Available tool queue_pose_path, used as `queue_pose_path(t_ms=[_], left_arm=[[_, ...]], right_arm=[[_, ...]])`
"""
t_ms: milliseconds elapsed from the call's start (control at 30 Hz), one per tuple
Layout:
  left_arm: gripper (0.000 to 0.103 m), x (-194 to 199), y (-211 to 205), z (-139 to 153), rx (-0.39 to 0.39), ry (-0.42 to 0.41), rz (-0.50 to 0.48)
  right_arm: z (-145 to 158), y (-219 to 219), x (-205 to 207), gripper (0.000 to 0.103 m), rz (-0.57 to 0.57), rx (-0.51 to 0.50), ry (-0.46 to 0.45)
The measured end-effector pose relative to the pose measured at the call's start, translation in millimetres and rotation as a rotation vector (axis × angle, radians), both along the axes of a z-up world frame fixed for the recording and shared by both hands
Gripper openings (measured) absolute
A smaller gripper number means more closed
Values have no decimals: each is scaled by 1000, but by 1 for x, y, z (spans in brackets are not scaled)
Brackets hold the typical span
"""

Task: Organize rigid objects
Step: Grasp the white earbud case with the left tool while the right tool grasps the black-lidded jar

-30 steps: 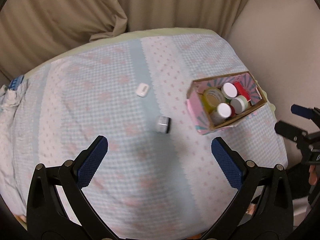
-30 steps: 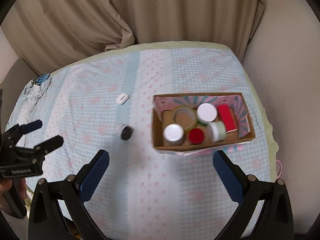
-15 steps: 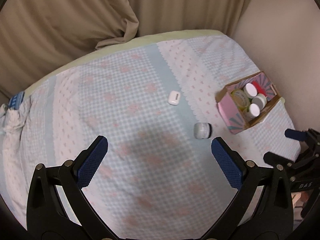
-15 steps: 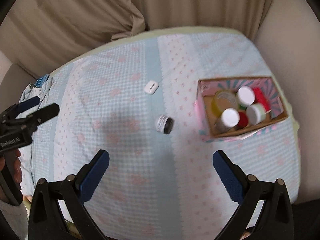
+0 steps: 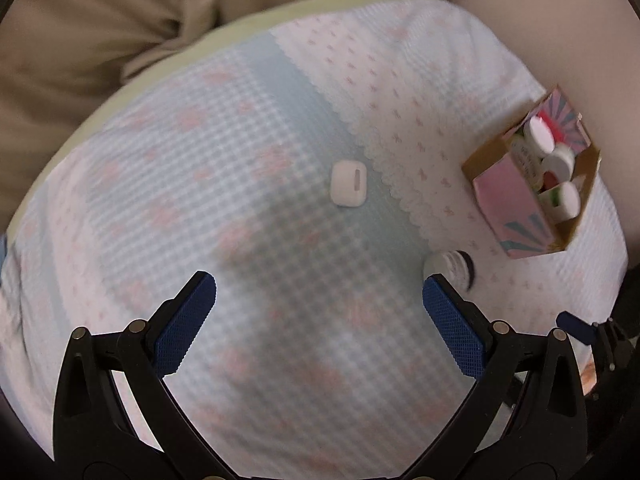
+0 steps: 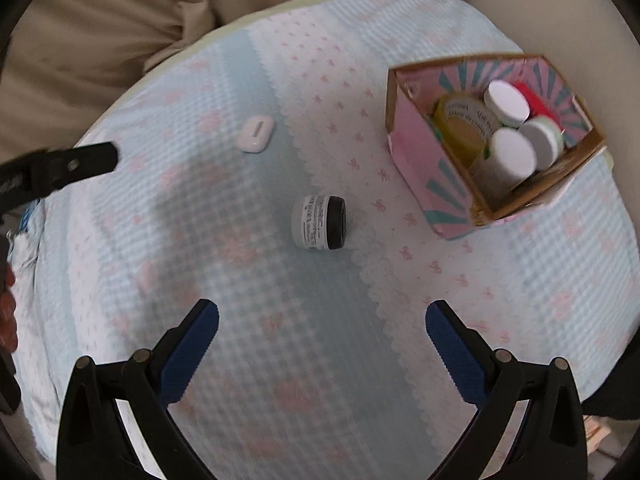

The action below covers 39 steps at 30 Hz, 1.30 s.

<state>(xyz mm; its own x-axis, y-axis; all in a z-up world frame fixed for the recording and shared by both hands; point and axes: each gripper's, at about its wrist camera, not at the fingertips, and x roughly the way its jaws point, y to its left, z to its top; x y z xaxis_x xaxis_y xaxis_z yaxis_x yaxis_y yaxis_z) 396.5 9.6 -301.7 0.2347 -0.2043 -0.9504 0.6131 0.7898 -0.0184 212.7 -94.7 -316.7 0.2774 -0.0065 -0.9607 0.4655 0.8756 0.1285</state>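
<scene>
A small white jar with a black lid (image 6: 319, 222) lies on its side on the checked cloth, ahead of my right gripper (image 6: 322, 346), which stands open and holds nothing. The jar (image 5: 452, 270) also shows just beyond the right fingertip of my left gripper (image 5: 318, 320), open and empty too. A flat white case (image 5: 349, 183) (image 6: 256, 133) lies further out on the cloth. A pink cardboard box (image 6: 416, 148) (image 5: 506, 196) on the right holds several capped jars and bottles.
The round table's pale blue and pink cloth (image 6: 280, 360) drops off at the edges. Beige curtain (image 6: 100, 20) hangs behind. The left gripper's finger (image 6: 72, 166) and a hand (image 6: 8, 312) show at the right view's left side.
Both grippers have come down closer to the cloth and shifted left. The jar and case look larger; the box has slid toward the right of each view. Nothing was grasped.
</scene>
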Motion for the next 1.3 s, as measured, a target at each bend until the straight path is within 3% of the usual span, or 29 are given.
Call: queue_pose_path(t_ms=[200, 367, 567, 700, 867, 1000, 1033, 1300], left_arm=[[99, 47, -40, -67, -1, 75, -46], [94, 65, -67, -103, 28, 39, -130], [77, 70, -94, -136, 38, 23, -214], [73, 70, -102, -146, 24, 25, -232], [61, 72, -109, -154, 38, 22, -227], [41, 77, -105, -152, 37, 26, -217], [41, 78, -104, -151, 39, 25, -214], [41, 78, -98, -147, 20, 28, -190]], right_arm=[[-44, 2, 25, 103, -64, -14, -6], [-76, 5, 45, 94, -86, -59, 4], [-102, -2, 56, 88, -131, -100, 17], [-114, -5, 61, 82, -130, -97, 22], [-119, -2, 70, 74, -98, -116, 22], [-122, -3, 82, 49, -74, -111, 30], [-123, -3, 84, 47, -70, -114, 38], [-123, -13, 87, 47, -49, -92, 29]])
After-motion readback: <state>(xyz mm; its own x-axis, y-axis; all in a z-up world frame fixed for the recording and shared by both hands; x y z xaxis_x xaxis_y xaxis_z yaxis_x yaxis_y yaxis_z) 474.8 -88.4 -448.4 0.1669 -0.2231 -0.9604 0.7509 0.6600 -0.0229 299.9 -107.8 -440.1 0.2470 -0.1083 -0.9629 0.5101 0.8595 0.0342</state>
